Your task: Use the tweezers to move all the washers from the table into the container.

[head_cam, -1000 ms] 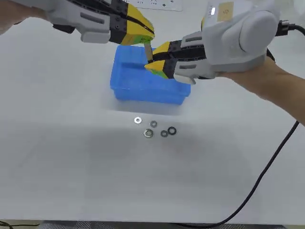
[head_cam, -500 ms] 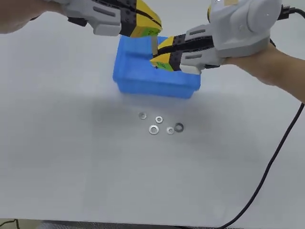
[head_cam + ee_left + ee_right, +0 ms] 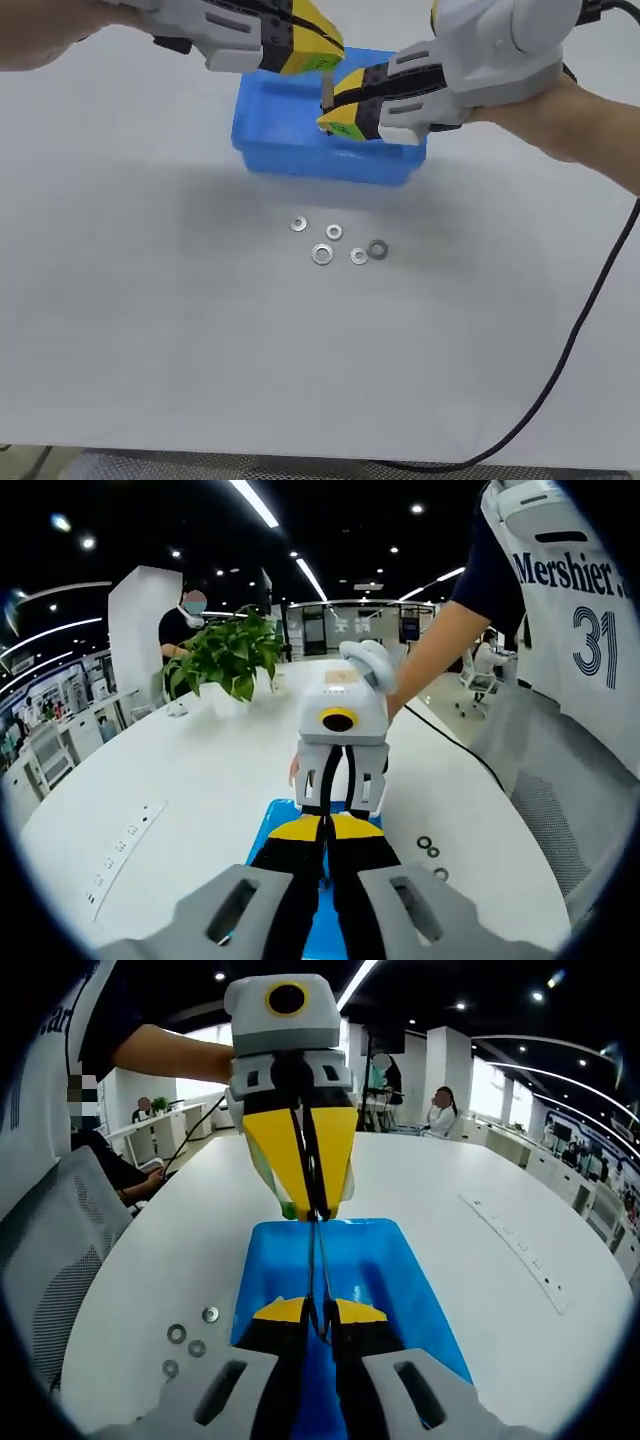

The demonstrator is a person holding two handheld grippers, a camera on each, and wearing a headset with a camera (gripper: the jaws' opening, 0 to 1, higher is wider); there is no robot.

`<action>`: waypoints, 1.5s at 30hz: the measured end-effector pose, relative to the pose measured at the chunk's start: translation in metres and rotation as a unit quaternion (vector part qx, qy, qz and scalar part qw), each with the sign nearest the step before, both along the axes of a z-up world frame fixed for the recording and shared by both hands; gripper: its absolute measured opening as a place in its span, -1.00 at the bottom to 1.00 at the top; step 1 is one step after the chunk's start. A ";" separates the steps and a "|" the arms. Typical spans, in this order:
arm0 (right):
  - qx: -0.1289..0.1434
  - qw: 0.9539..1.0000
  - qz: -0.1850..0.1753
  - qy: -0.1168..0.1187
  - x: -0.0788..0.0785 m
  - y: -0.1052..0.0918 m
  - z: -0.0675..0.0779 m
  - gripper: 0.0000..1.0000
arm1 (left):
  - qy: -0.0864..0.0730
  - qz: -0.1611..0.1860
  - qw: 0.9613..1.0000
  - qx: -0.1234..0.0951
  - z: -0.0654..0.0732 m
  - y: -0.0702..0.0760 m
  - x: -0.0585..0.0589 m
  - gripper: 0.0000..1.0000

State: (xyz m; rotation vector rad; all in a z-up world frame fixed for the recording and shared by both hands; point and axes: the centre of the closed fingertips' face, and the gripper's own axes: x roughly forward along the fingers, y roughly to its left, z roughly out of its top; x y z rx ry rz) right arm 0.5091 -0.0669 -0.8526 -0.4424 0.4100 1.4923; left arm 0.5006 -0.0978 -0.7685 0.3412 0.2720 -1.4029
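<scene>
**5 washers on the table, tweezers over the bin**

The 5 washers (image 3: 322,254) lie flat on the white table (image 3: 150,300) in a loose cluster, near the container's front wall but clear of it. 4 are bright silver and the rightmost is darker. The container (image 3: 300,158) is a blue, open-topped rectangular bin standing upright. The slim metal tweezers (image 3: 326,92) hang above it, pinched between the left gripper (image 3: 334,57) and the right gripper (image 3: 329,112).

On the white surface (image 3: 150,330) we see a blue container (image 3: 320,162), five washers (image 3: 322,254) near it, and a black cable (image 3: 566,350).
</scene>
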 end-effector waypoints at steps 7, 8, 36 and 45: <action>-0.009 1.000 -0.002 0.002 0.000 -0.001 -0.006 -0.80 | 0.004 -0.001 1.000 0.002 -0.007 -0.001 0.000 -0.90; -0.007 1.000 -0.002 0.001 0.000 -0.001 -0.006 -0.80 | 0.004 0.002 1.000 -0.002 -0.006 -0.001 0.001 -0.90; 0.002 0.999 -0.009 -0.035 -0.013 0.000 0.035 -0.75 | -0.007 -0.002 1.000 -0.006 0.027 -0.002 -0.015 -0.90; 0.018 0.998 0.002 -0.057 -0.035 -0.003 0.061 -0.75 | -0.012 -0.010 0.999 -0.029 0.050 -0.007 -0.041 -0.89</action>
